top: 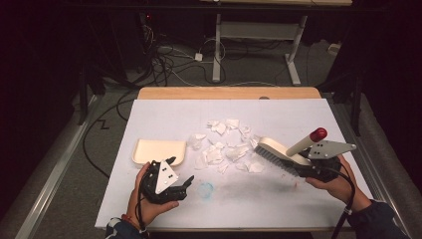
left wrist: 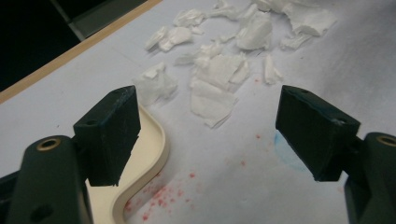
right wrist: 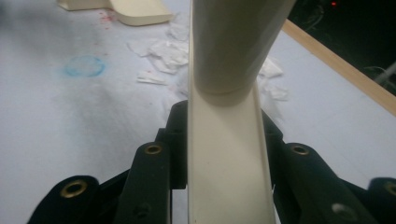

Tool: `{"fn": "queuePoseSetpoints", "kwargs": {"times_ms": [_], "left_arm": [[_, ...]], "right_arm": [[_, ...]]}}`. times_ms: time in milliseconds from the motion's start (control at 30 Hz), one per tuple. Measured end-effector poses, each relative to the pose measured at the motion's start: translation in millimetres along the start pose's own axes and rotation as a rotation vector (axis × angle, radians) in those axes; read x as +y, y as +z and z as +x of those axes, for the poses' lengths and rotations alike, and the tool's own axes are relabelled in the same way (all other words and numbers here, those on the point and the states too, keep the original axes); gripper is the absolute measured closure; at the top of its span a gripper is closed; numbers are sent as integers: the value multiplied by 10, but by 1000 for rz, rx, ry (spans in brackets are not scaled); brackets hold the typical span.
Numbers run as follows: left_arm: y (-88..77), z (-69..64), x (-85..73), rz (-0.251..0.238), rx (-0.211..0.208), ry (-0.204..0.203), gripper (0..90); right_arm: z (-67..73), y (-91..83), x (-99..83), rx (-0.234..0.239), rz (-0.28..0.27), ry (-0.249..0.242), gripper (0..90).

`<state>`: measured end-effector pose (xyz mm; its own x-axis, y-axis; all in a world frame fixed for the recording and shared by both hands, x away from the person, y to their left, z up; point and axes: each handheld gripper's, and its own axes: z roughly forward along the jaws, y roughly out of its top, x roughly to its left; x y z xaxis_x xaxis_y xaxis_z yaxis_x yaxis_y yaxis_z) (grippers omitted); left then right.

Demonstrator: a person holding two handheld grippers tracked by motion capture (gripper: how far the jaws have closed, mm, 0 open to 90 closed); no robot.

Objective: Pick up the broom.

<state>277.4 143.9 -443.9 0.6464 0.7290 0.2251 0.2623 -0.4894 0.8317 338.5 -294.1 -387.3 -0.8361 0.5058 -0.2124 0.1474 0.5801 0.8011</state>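
Sweeping job, mid-course. At near left, the left tool (top: 174, 185) is hovering with its jaws standing wide and nothing between them, just near of the cream dustpan (top: 158, 151), which is lying flat on the white worktop (top: 278, 204). In the left gripper view the pan's curved rim (left wrist: 159, 140) is sitting beside the left jaw, untouched. Red specks and a faint blue ring are marking the sheet nearby.

Moving right: torn paper scraps (top: 224, 144) are lying scattered across mid-worktop, between pan and brush, the closest ones just beside the pan's right edge.

Further right, the brush (top: 278, 154) is riding in the right tool (top: 303, 169), whose jaws are clamping tight on the cream handle (right wrist: 229, 154). Its long axis is running level, bristle head pointing left and slightly far toward the scraps, bristles down at the pile's right edge; the red-tipped end is rising up and right.

Judgement: the step in hand is readying pan and brush. Next move is likely calling for the left tool to close on the pan's near rim and steady it, while the brush is dragging scraps leftward.
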Motion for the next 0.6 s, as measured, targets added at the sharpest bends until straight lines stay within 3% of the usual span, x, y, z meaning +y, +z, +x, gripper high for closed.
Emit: {"fn": "queuePoseSetpoints", "kwargs": {"times_ms": [267,300,600], "left_arm": [[-61,93,-210,40,47,-42,213],[-77,113,-261,63,56,-67,212],[-79,238,-365,103,84,-141,206]], "right_arm": [[-108,-86,-39,-62,-16,44,679],[-119,-93,-39,-75,-17,51,679],[-195,-99,-70,-140,-18,101,679]]}}
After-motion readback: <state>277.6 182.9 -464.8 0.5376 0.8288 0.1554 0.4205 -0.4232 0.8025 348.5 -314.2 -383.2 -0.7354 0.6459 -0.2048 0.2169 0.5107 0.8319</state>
